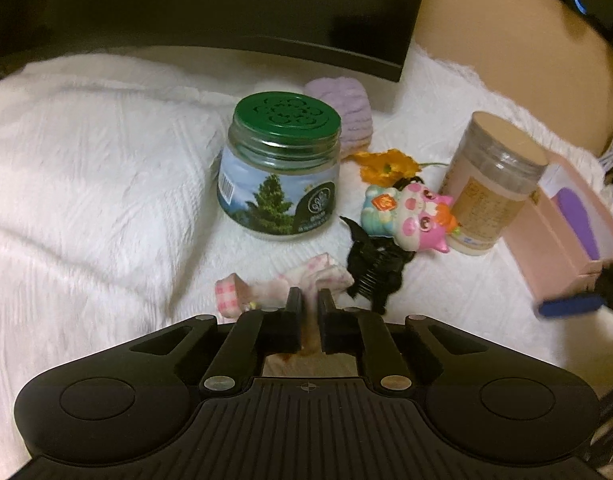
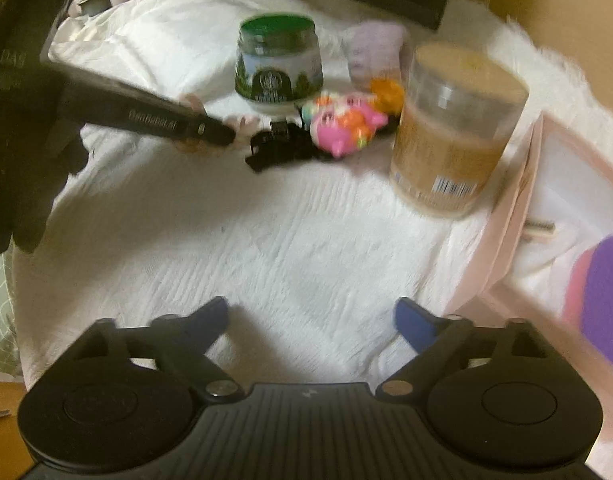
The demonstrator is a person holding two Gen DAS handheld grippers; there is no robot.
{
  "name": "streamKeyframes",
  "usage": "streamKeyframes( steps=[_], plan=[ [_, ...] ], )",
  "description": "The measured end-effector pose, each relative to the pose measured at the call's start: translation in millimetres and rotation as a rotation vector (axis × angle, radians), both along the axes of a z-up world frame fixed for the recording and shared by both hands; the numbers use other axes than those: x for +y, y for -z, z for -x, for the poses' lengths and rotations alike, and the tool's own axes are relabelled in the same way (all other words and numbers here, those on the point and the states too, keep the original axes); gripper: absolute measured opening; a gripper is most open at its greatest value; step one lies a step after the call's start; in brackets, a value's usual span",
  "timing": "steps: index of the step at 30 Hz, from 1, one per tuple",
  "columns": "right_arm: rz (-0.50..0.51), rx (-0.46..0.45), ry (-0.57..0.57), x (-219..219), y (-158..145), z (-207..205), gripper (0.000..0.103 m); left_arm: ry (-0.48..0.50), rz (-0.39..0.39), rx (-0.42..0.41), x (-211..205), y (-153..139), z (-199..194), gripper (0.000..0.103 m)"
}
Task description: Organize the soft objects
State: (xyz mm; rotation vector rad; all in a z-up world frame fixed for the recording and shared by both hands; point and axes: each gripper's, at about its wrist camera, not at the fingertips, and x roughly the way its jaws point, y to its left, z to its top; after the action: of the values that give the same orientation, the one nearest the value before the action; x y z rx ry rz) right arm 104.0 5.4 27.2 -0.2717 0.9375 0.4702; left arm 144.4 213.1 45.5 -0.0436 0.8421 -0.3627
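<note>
My left gripper [image 1: 309,300] is shut on a pink-and-white checked cloth toy [image 1: 306,278] that lies on the white fluffy cover; in the right wrist view the left gripper [image 2: 222,136] reaches in from the left over the same toy [image 2: 246,124]. A pink cat plush [image 1: 416,212] [image 2: 346,124] lies beside a black hair claw [image 1: 374,268] [image 2: 282,144]. A lilac fluffy pad [image 1: 352,112] and an orange fabric flower [image 1: 386,166] lie behind. My right gripper [image 2: 310,316] is open and empty above bare cover, left of a pink box [image 2: 518,208].
A green-lidded glass jar [image 1: 282,168] [image 2: 280,64] and a tall clear canister [image 1: 492,188] [image 2: 454,128] stand among the toys. The pink box [image 1: 562,248] holds something purple [image 1: 582,220]. A black monitor [image 1: 226,8] stands behind; a tan wall [image 1: 486,32] is at right.
</note>
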Motion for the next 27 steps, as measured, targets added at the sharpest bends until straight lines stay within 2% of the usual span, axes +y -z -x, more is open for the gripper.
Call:
streamKeyframes(
  steps=[4, 8, 14, 18, 21, 23, 24, 25, 27],
  plan=[
    [0.048, -0.096, -0.066, 3.4, -30.3, 3.7, 0.088, -0.018, 0.047, 0.001, 8.0, -5.9, 12.7, 0.01],
    [0.087, -0.148, -0.123, 9.2, -60.1, -5.4, 0.088, -0.064, 0.09, 0.009, 18.4, -12.1, 20.0, 0.01],
    [0.143, -0.196, -0.197, 32.4, -90.8, -34.6, 0.088, -0.112, 0.162, -0.042, 38.8, -28.6, 32.1, 0.01],
    [0.215, -0.174, -0.223, 61.5, -89.1, -61.9, 0.08, -0.129, 0.155, -0.046, 45.1, -31.1, 36.3, 0.01],
    [0.314, -0.147, -0.225, 87.9, -73.0, -79.7, 0.075, -0.121, 0.144, -0.055, 47.1, -31.5, 36.3, 0.01],
    [0.391, -0.131, -0.238, 103.7, -54.9, -93.7, 0.071, -0.077, 0.157, -0.058, 47.8, -30.8, 35.4, 0.01],
    [0.419, -0.123, -0.229, 108.4, -48.4, -98.1, 0.064, -0.044, 0.163, -0.068, 47.7, -31.0, 36.8, 0.01],
    [0.436, -0.109, -0.209, 112.4, -43.1, -104.2, 0.057, -0.027, 0.162, -0.085, 47.6, -31.8, 38.3, 0.01],
    [0.391, -0.093, -0.178, 110.7, -45.2, -103.4, 0.056, -0.01, 0.156, -0.087, 48.3, -31.7, 36.5, 0.01]
  ],
)
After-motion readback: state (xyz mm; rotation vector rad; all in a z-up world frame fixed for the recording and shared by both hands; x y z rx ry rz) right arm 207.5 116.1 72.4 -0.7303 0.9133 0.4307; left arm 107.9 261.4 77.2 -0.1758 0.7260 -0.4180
